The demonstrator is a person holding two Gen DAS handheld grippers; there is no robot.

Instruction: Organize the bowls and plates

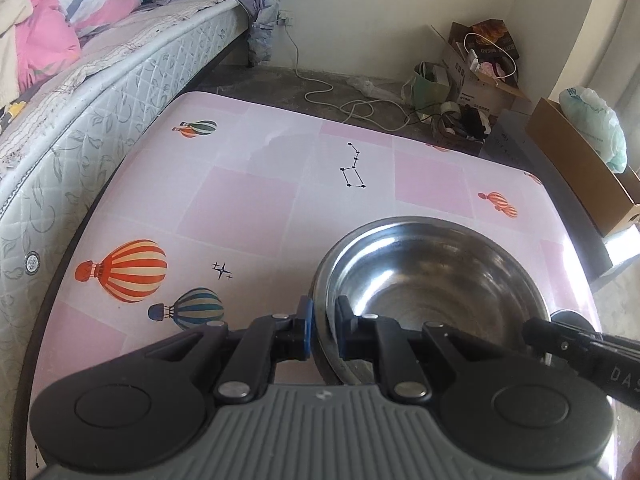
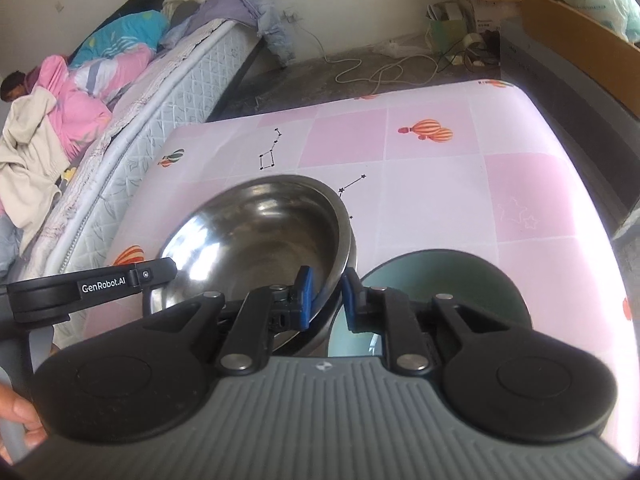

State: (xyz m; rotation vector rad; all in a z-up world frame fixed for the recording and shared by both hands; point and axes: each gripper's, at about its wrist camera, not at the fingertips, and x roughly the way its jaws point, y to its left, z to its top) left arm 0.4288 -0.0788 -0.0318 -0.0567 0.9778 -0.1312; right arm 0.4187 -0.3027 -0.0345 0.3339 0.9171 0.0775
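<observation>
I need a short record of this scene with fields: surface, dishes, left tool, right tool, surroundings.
surface: table with pink checked cover, balloon prints
dishes: steel bowl; green dish beside it, right wrist view only
left tool: shut on steel bowl rim
right tool: astride the opposite rim; grip cannot be told
surroundings: bed next to the table; boxes by the wall

Steel bowl [image 2: 260, 236] left of second bowl [image 2: 440, 280].
</observation>
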